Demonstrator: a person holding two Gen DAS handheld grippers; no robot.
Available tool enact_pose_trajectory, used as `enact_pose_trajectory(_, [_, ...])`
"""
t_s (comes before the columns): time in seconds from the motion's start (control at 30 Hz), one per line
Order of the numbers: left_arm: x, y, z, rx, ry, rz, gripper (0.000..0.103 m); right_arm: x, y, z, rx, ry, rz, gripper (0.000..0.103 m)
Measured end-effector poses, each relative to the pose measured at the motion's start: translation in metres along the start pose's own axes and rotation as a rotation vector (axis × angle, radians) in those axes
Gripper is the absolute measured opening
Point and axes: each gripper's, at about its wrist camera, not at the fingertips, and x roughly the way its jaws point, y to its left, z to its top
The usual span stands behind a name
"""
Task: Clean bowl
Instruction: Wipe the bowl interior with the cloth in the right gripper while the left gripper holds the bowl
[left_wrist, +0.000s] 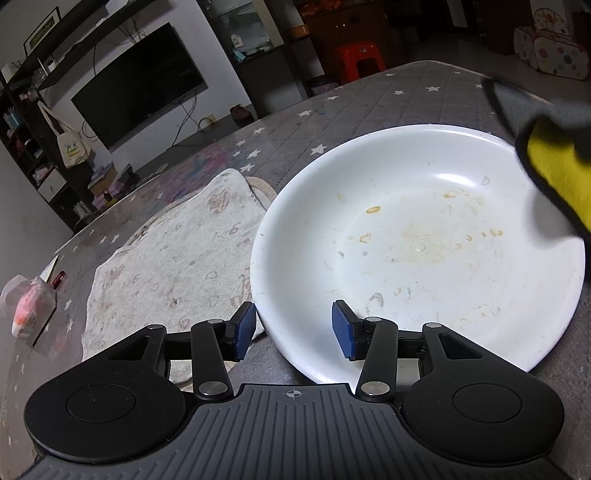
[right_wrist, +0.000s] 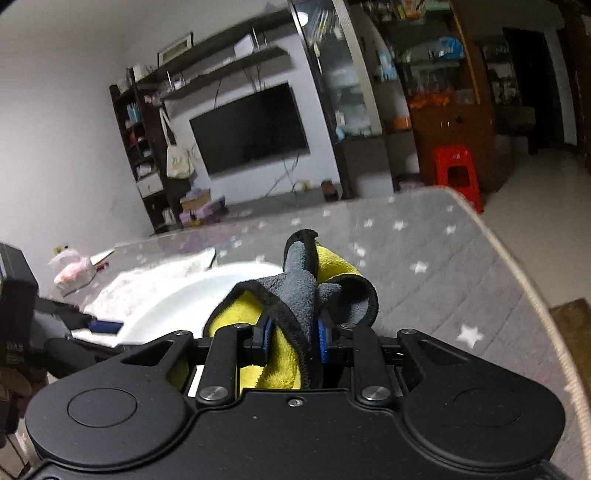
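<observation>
Right fingers (right_wrist: 291, 339) clamp the cloth (right_wrist: 295, 291); left fingers (left_wrist: 293, 330) straddle the stained bowl's (left_wrist: 417, 236) rim.

A home living room: wall-mounted television (right_wrist: 249, 127), cluttered shelves (right_wrist: 142, 144).

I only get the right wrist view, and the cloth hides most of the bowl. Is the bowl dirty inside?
Observer: Yes, the bowl has yellow-brown smears across its bottom.
Operator: Is the left gripper holding it?
Observer: No. The left gripper is open, its fingers either side of the near rim, not pressing.
Operator: Where is my cloth over it?
Observer: The cloth hangs above the bowl's right rim; contact is unclear.
</observation>
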Motion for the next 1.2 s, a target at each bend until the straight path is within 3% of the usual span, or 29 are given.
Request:
enact_pose_trajectory(0.13, [0.0, -0.001, 0.0, 0.003, -0.001, 0.002, 0.047, 0.01, -0.005, -0.014, 0.063, 0.055, 0.008, 0.025])
enact_pose_trajectory(0.43, [0.001, -0.004, 0.0, 0.008, 0.0, 0.01, 0.048, 0.019, -0.001, -0.024, 0.103, 0.082, 0.033, 0.025])
enact_pose_trajectory(0.9, [0.004, 0.004, -0.001, -0.004, 0.005, -0.003, 0.048, 0.043, -0.006, -0.013, 0.098, 0.071, 0.024, 0.024])
enact_pose_trajectory(1.2, [0.007, 0.0, -0.001, 0.025, -0.005, 0.02, 0.049, 0.011, -0.011, -0.013, 0.154, 0.009, 0.015, 0.022])
